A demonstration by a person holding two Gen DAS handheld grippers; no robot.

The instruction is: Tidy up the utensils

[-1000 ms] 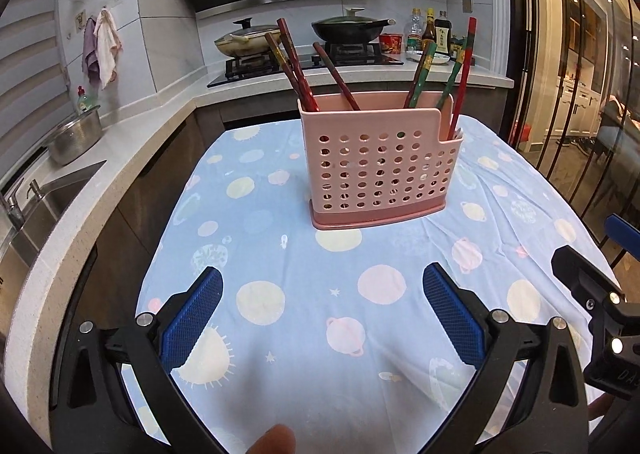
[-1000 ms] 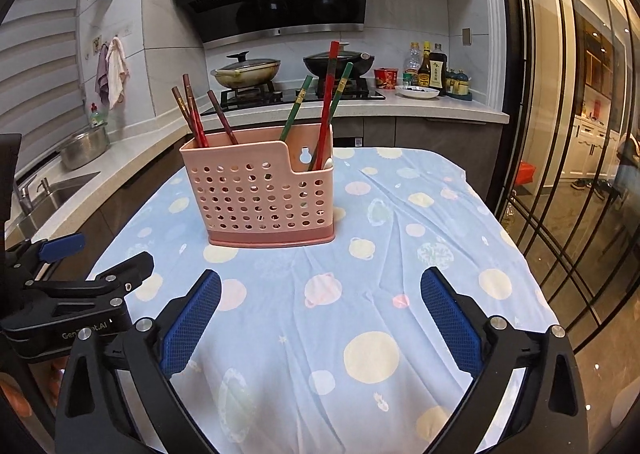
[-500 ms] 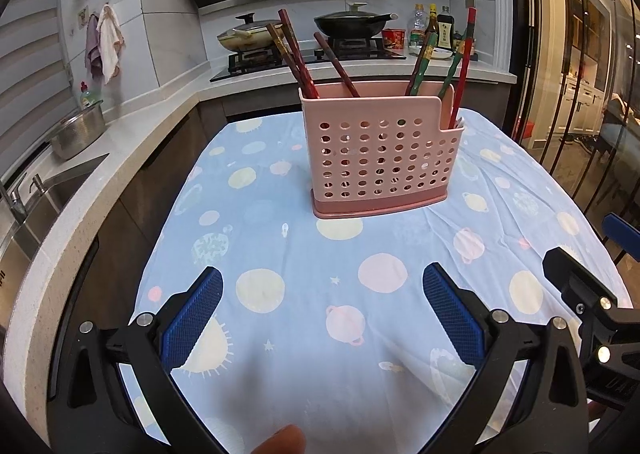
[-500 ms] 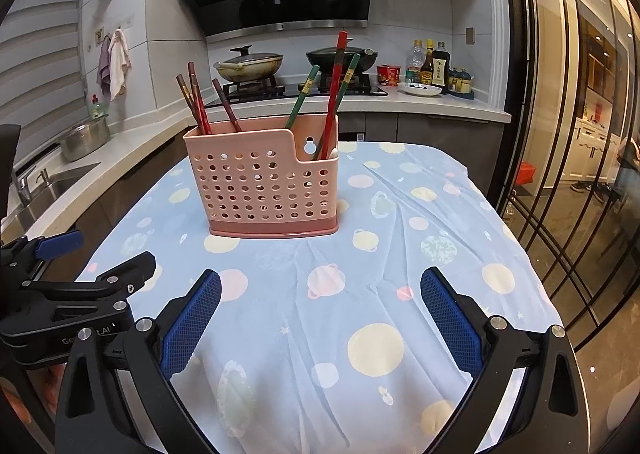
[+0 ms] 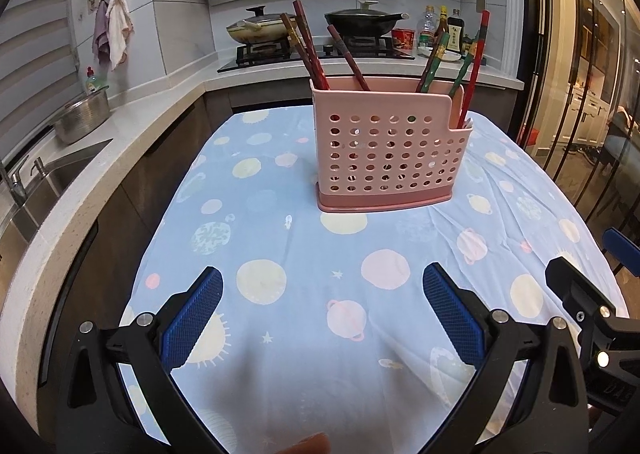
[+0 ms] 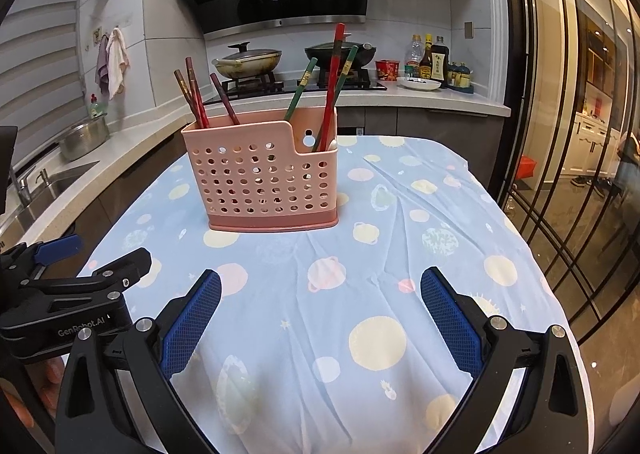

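A pink perforated utensil holder [image 5: 388,150] stands upright on the table, also in the right wrist view [image 6: 264,178]. Dark red chopsticks [image 5: 308,42] lean in its left compartment; green and red chopsticks [image 5: 472,54] lean in its right one. My left gripper [image 5: 322,314] is open and empty, low over the near table, well short of the holder. My right gripper [image 6: 320,314] is open and empty beside it, to the right. The left gripper also shows at the left edge of the right wrist view [image 6: 80,286].
The table wears a blue cloth with planets [image 5: 280,238]. A counter with a sink [image 5: 44,182] and a steel pot [image 5: 80,118] runs along the left. A stove with pans [image 5: 312,26] and bottles [image 5: 440,30] stands behind. Glass doors [image 6: 580,134] stand on the right.
Both grippers have drawn back and tilted up a little, so the holder sits slightly farther and higher in view. Both stayed open and empty.
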